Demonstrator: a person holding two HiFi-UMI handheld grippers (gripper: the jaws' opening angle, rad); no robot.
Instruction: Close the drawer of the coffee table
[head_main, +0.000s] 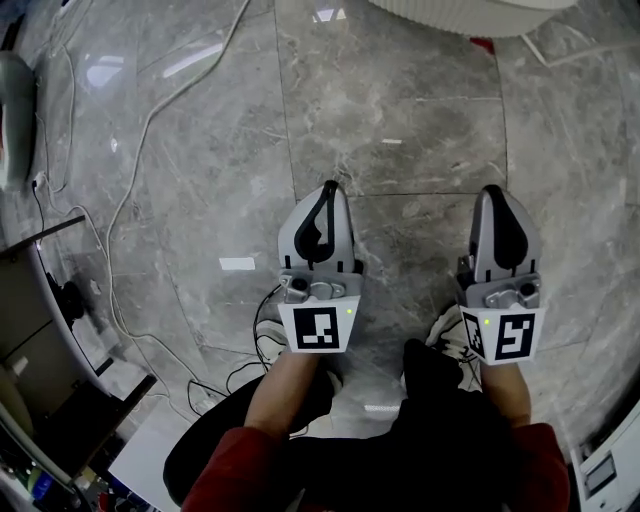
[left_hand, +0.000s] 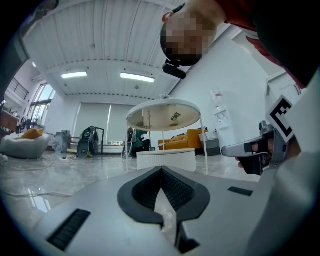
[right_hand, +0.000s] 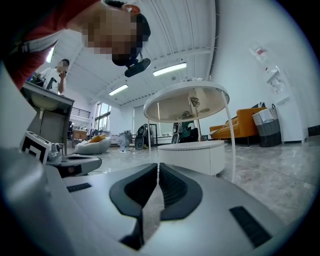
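Observation:
The coffee table is a low white ribbed drum with a round top on thin legs above it. It stands some way ahead of both grippers, and only its ribbed rim shows at the top edge of the head view. No drawer can be made out in any view. My left gripper is shut with nothing in it and points level over the marble floor. Beside it, the right gripper is also shut and empty.
White cables trail over the grey marble floor at the left. Dark furniture stands at the lower left. An orange sofa sits behind the table, and a beanbag lies far left. A person stands at a counter.

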